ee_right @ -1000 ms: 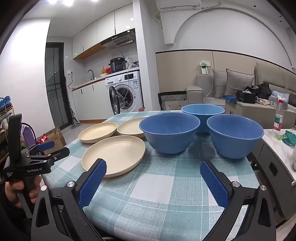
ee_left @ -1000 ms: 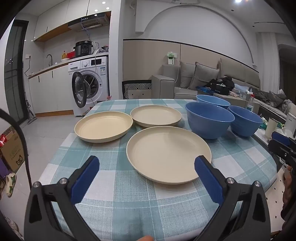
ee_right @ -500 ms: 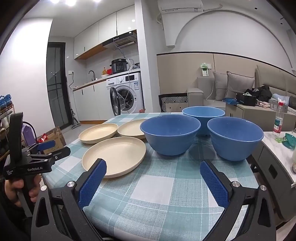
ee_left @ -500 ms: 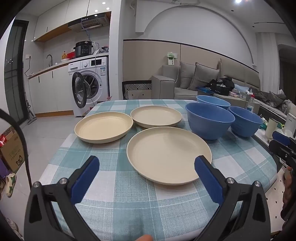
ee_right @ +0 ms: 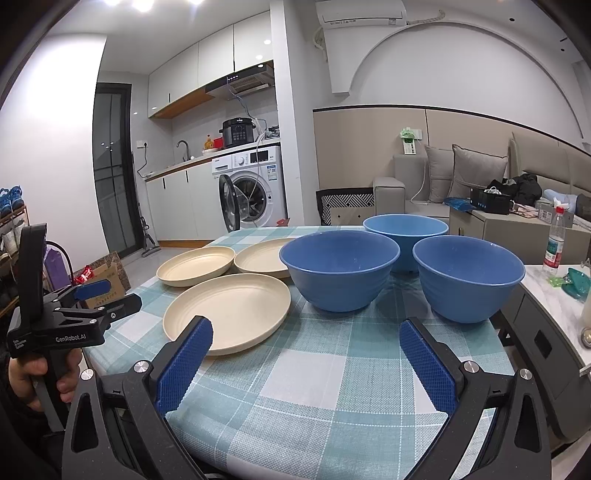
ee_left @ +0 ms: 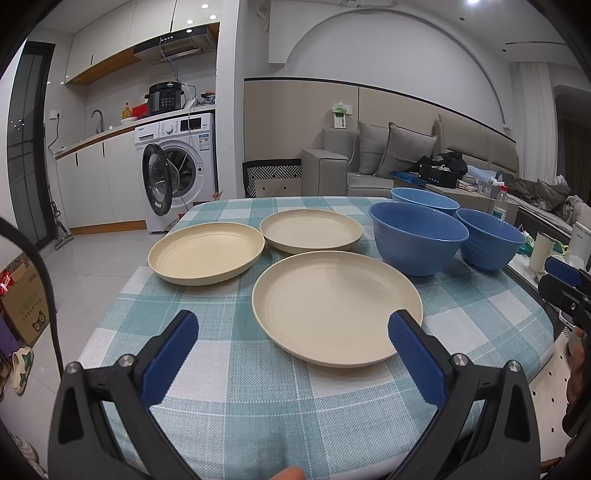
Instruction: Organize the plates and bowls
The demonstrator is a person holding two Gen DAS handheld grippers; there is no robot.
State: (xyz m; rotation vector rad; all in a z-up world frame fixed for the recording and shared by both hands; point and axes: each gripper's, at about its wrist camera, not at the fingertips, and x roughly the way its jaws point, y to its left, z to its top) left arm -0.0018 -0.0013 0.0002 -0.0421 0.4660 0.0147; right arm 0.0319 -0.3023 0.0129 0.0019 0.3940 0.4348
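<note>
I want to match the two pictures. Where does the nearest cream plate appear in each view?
Left wrist view: the nearest cream plate lies at the lower centre, just ahead of the open left claw.
Right wrist view: the same plate lies at the lower left, left of the bowls.
Shared landmark: the washing machine with its door open, behind the table.

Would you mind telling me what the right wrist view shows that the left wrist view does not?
Only the right wrist view shows the left gripper from the side in a hand, a wall air conditioner and a shoe rack.

Only the left wrist view shows a slipper on the floor.

Both show three cream plates, three blue bowls, the checked tablecloth and the washing machine.
</note>
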